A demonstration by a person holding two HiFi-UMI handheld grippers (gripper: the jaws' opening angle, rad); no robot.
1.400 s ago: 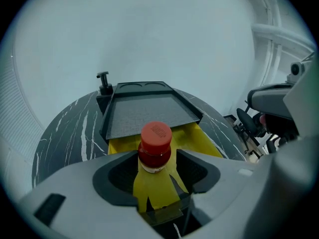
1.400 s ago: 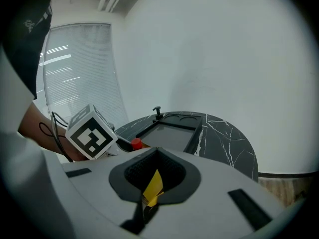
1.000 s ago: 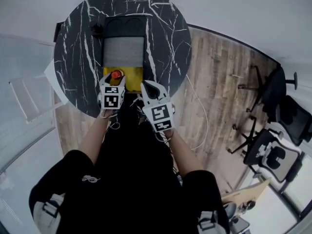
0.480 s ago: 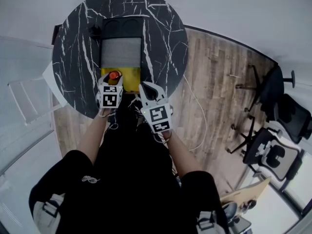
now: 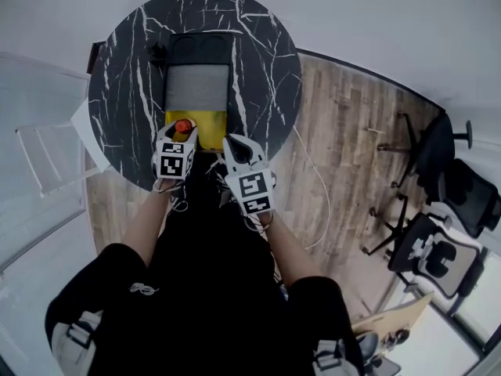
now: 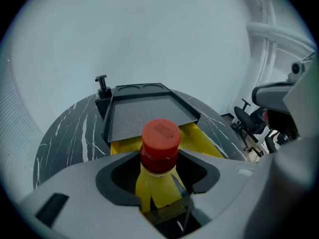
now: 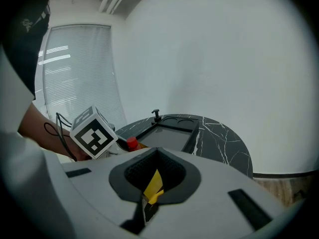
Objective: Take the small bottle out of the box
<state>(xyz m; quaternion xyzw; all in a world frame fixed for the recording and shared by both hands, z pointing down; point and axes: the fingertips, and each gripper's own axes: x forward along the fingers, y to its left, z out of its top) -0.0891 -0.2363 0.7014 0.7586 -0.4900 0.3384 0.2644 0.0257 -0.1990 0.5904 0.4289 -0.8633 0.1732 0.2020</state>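
Observation:
A small yellow bottle with a red cap [image 5: 184,125] [image 6: 160,142] stands upright between the jaws of my left gripper [image 5: 182,130] [image 6: 159,176], which is shut on its body. It is at the near end of the yellow box [image 5: 210,121] [image 6: 200,136]; whether it is clear of the box I cannot tell. The box lies at the near end of a dark tray [image 5: 169,69] [image 6: 144,114] on the round black marble table [image 5: 121,77]. My right gripper [image 5: 237,141] [image 7: 151,185], just right of the box, is shut on a yellow flap [image 7: 153,182]. The red cap [image 7: 131,143] also shows in the right gripper view.
A small black knobbed object [image 5: 156,51] [image 6: 102,85] stands at the tray's far left corner. A white chair [image 5: 47,159] is left of the table. Office chairs [image 5: 446,151] stand on the wooden floor [image 5: 352,131] to the right. A cable trails near the table's right edge.
Almost nothing differs: both grippers keep their holds in the same place by the box, and the head view has shifted slightly.

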